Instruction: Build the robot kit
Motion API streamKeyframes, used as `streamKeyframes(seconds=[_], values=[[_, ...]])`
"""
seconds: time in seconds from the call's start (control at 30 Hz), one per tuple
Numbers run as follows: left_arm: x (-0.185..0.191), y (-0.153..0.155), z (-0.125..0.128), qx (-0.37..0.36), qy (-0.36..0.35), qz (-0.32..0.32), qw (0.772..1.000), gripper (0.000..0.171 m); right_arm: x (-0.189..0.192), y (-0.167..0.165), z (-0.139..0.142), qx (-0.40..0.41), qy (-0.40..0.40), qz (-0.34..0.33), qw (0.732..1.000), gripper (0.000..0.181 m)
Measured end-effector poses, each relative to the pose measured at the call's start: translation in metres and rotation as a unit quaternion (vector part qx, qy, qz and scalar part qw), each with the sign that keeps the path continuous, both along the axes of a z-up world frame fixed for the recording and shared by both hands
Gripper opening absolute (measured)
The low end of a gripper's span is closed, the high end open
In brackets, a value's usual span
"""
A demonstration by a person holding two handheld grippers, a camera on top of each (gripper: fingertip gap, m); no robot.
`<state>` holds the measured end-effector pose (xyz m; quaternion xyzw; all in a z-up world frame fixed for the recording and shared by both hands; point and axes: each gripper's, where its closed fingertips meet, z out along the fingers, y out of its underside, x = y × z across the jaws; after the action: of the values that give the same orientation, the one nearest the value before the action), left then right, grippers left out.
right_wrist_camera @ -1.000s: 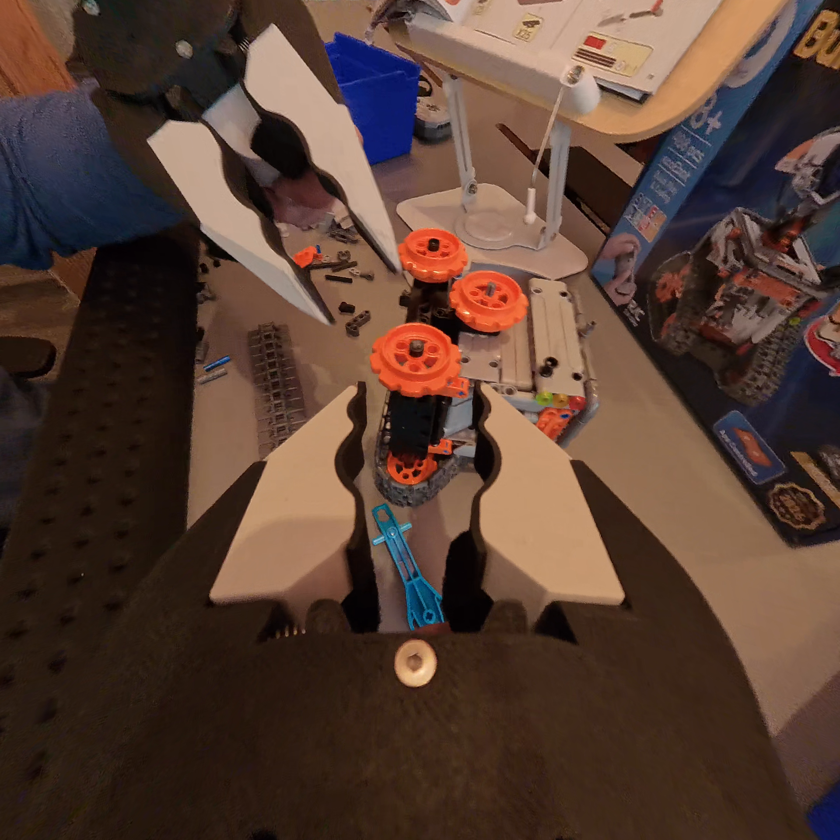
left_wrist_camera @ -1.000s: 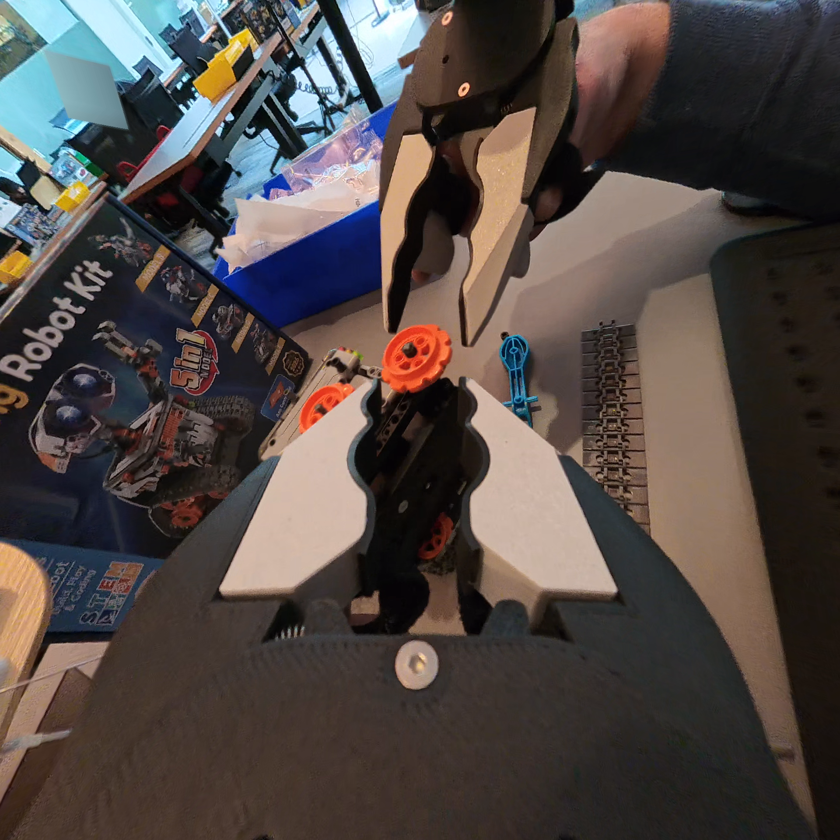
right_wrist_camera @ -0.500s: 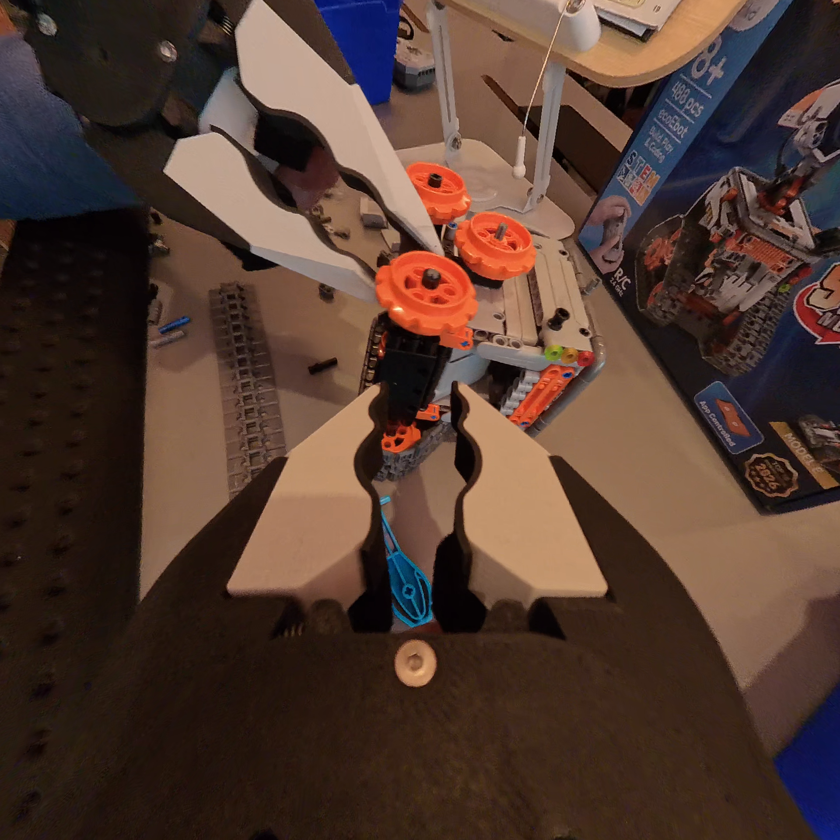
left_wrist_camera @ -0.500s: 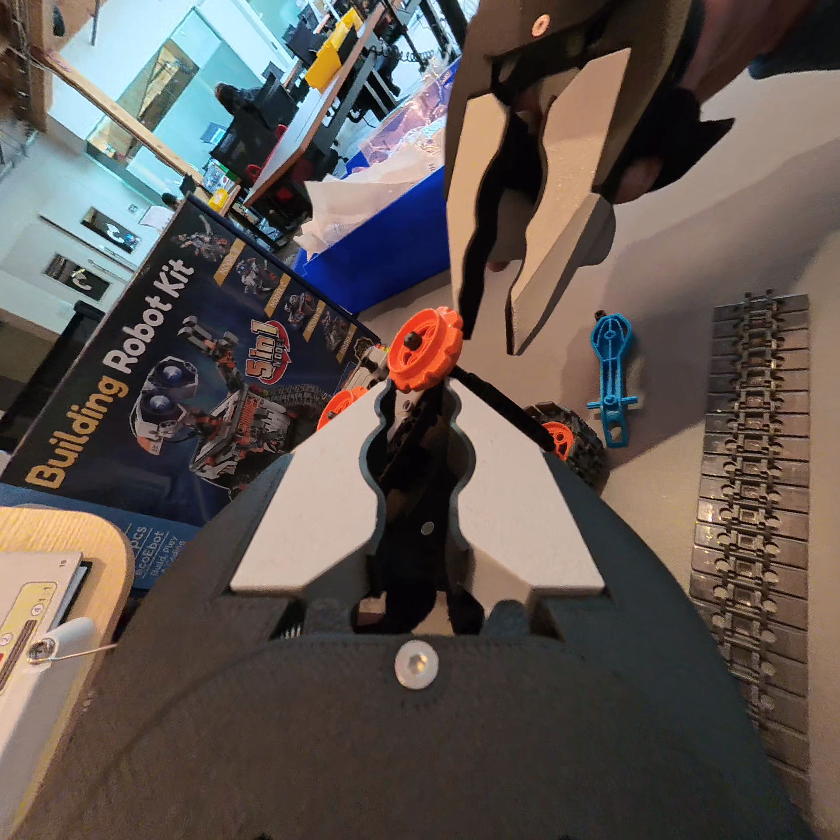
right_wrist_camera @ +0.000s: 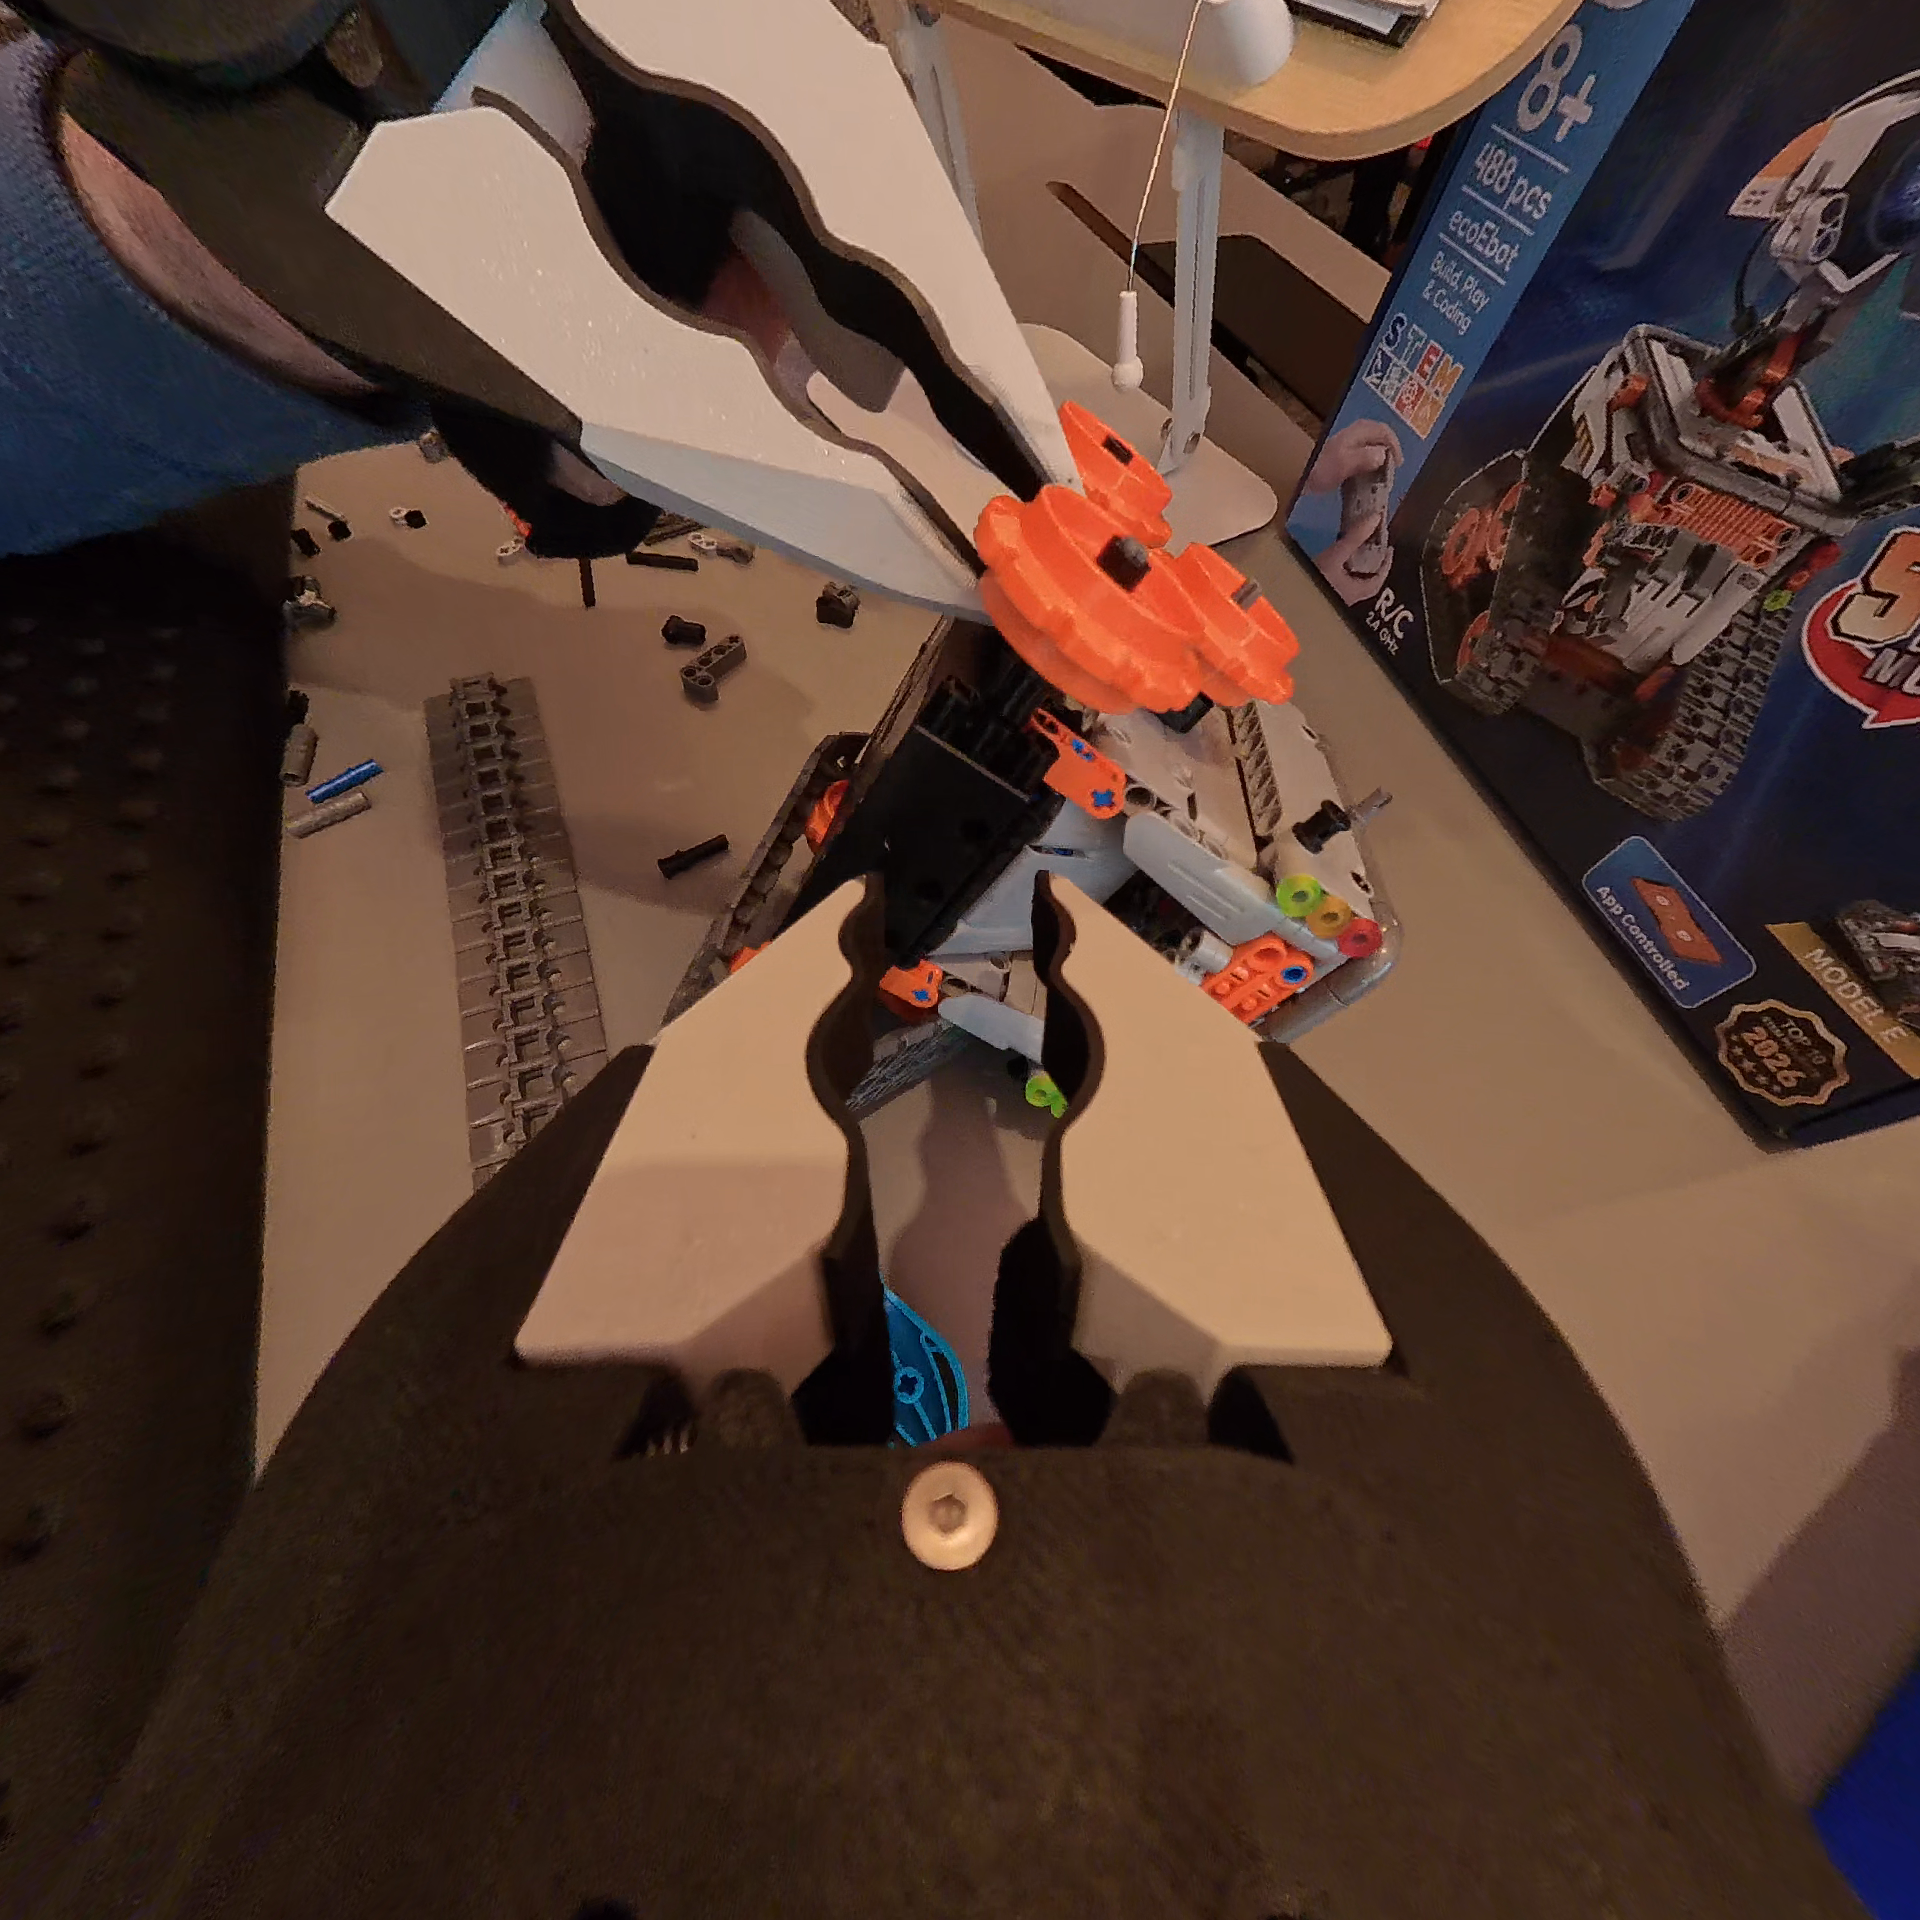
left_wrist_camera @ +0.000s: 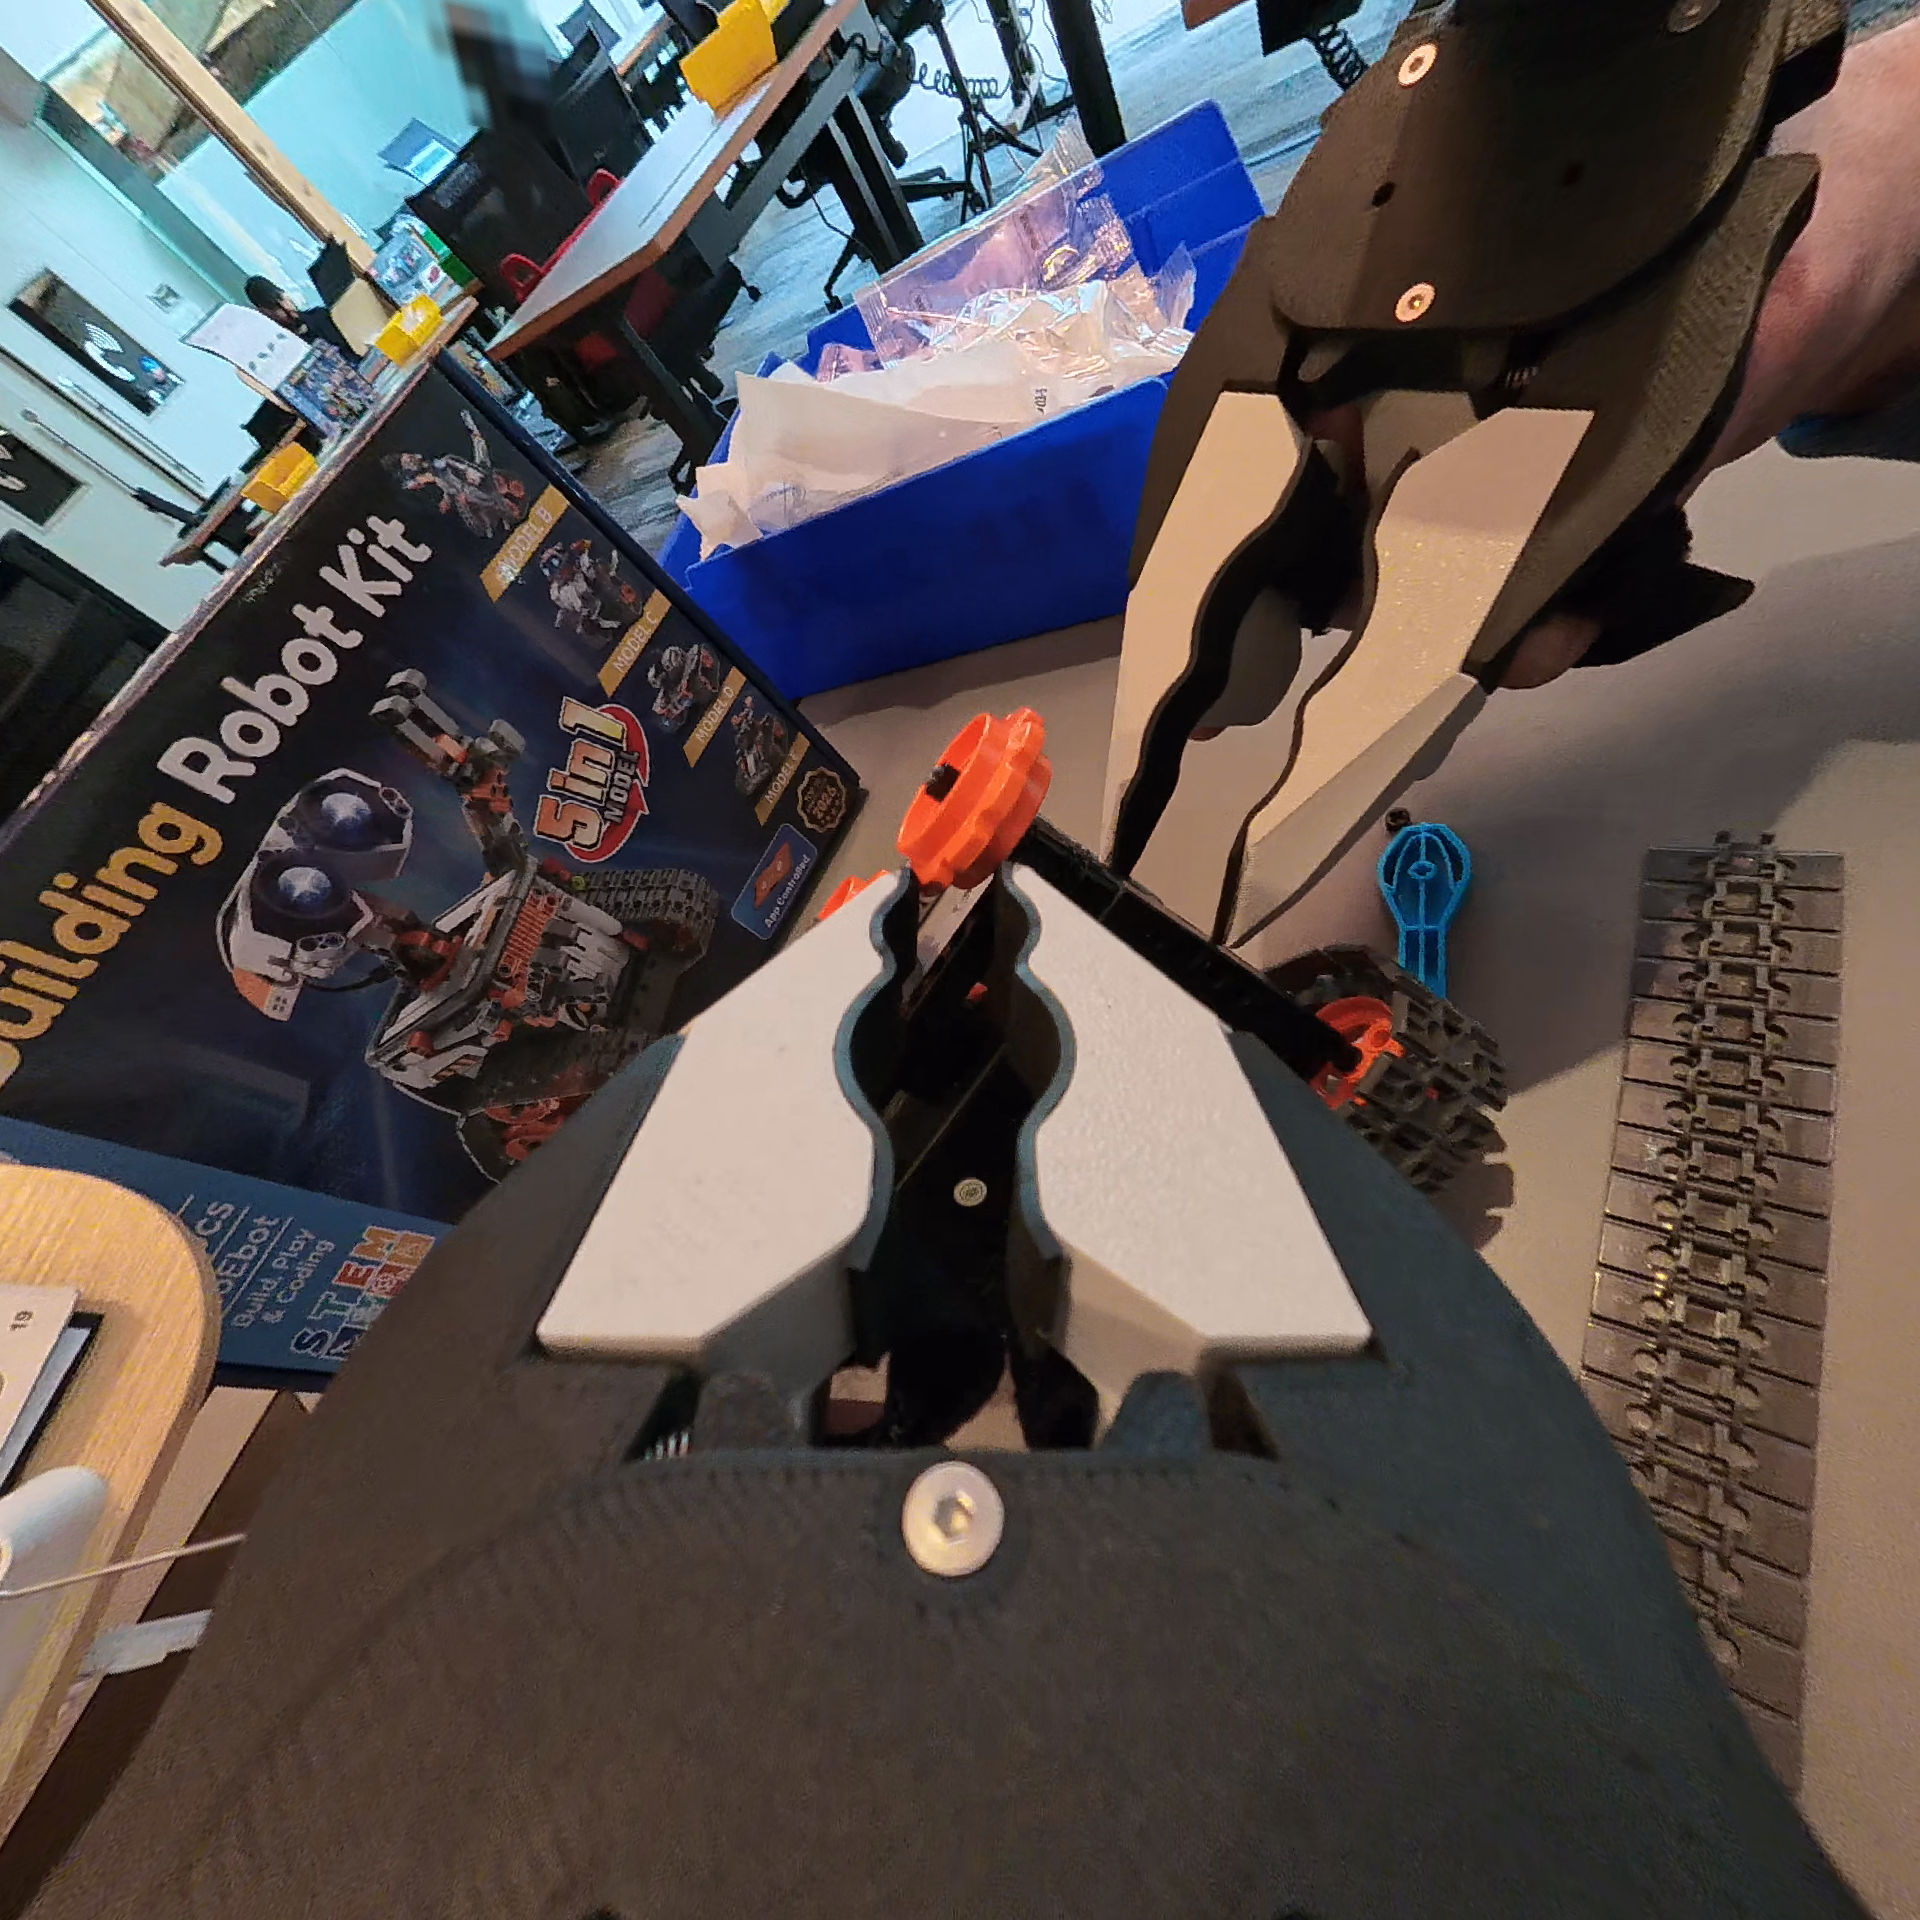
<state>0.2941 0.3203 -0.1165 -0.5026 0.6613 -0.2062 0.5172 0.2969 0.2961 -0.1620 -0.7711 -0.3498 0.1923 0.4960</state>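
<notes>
Grey tabletop (left_wrist_camera: 1662, 727) runs under both cameras, with an office of desks and chairs behind it that only the left wrist view catches.

From the left wrist view I see my left claw (left_wrist_camera: 956, 883) closed on the black frame (left_wrist_camera: 966, 1143) of a brick-built tracked model, with an orange toothed wheel (left_wrist_camera: 971, 795) just past its tips. The model's grey body is hidden here; only a small tracked wheel (left_wrist_camera: 1403, 1060) pokes out on the right. A blue bin (left_wrist_camera: 935, 582) of clear bags shows in this view alone.

The right wrist view fills that in: the grey body (right_wrist_camera: 1174, 831) sits tilted on the tabletop, and more orange wheels crowd behind the first. My right claw (right_wrist_camera: 951, 894) has its fingers apart, straddling the lower end of the black frame; I cannot tell whether the pads press on it. Loose small parts (right_wrist_camera: 707, 665) and a dark studded mat (right_wrist_camera: 125, 935) on the left appear only here, as does a wooden stand (right_wrist_camera: 1299, 94) on white legs.

Both views share the grey track strip (left_wrist_camera: 1725, 1195) lying flat, the kit box (left_wrist_camera: 364, 831) standing beside the model, and a blue tool (left_wrist_camera: 1421, 894), which the right wrist view sees only as a sliver at the root of its fingers.
</notes>
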Motion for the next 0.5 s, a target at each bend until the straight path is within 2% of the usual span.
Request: streamKeyframes(seconds=[0.2, 0.37, 0.5], values=[[0.000, 0.002, 0.000, 0.008, -0.006, 0.003, 1.000, 0.013, 0.001, 0.002, 0.002, 0.007, -0.001, -0.007, 1.000, 0.023], [-0.009, -0.007, 0.002, 0.070, -0.027, 0.011, 0.997, 0.013, -0.012, -0.002, 0.000, 0.013, -0.002, 0.009, 1.000, 0.022], [-0.020, -0.022, 0.005, 0.139, -0.034, 0.007, 0.990, 0.013, -0.027, -0.007, -0.013, 0.006, -0.028, 0.035, 0.999, 0.010]])
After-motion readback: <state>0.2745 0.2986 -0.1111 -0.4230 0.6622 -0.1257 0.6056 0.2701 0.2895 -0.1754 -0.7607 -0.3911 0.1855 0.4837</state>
